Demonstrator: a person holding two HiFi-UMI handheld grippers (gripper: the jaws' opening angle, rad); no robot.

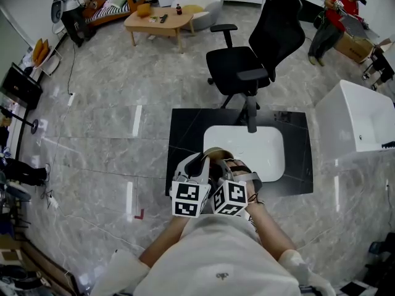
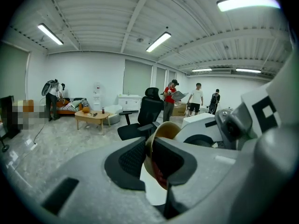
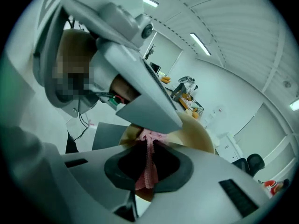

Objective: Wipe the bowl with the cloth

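Bowl: a tan bowl point(image 2: 164, 130) held up in the air over the white sink point(image 1: 271, 159), close to the person's body, tipped on its side between the two grippers
Left gripper: the left gripper point(image 2: 150, 157) is clenched on the bowl's wall at the rim, with one pad on the outside and the other on the inside
Right gripper: the right gripper point(image 3: 148, 169) is pinched on a bunched pink cloth point(image 3: 150, 139), which hangs as a narrow strip between the pads
Cloth and bowl: the cloth's upper end lies against the bowl's inner face, just under the left gripper's jaw
Key relation: the bowl's hollow faces the right gripper and sits straight ahead of its tips, touching the cloth — so the right gripper is the wiping one and the left only holds
Step in hand: the inside is probably being wiped
Next move: likely a sweep of the cloth round the inner wall, away from the clamped part of the rim
Risk: pressing hard could twist the bowl in its rim grip — the two grippers are also crowded together
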